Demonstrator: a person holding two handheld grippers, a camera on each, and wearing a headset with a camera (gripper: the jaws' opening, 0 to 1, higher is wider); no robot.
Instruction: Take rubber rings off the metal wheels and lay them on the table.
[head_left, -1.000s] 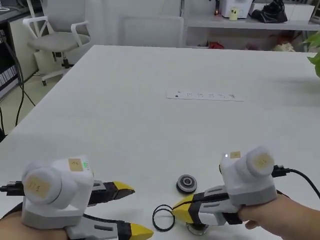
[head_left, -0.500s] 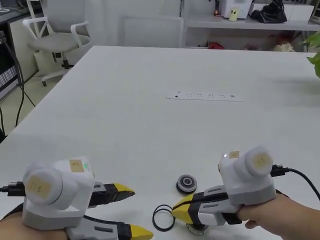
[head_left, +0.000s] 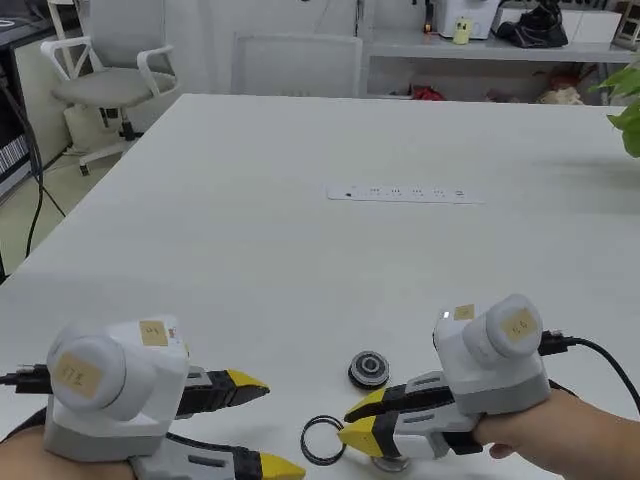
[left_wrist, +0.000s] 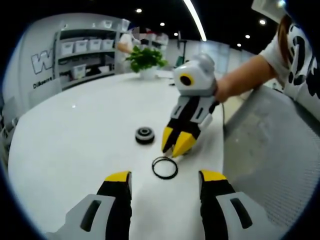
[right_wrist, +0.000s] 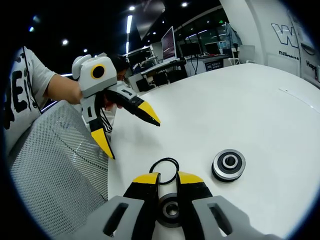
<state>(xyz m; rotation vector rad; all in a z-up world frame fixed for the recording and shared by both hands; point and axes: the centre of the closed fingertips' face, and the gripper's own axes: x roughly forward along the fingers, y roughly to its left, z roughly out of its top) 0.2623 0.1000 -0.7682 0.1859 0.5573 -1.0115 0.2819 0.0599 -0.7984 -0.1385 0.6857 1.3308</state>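
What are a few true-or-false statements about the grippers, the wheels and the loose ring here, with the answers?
1. The left gripper is open. True.
2. The right gripper is shut on a metal wheel. True.
3. The rubber ring hangs on a left jaw. False: it lies flat on the table, between the grippers.
4. The second wheel sits on the power strip. False: it rests on bare table near the right gripper, with the strip much farther off.
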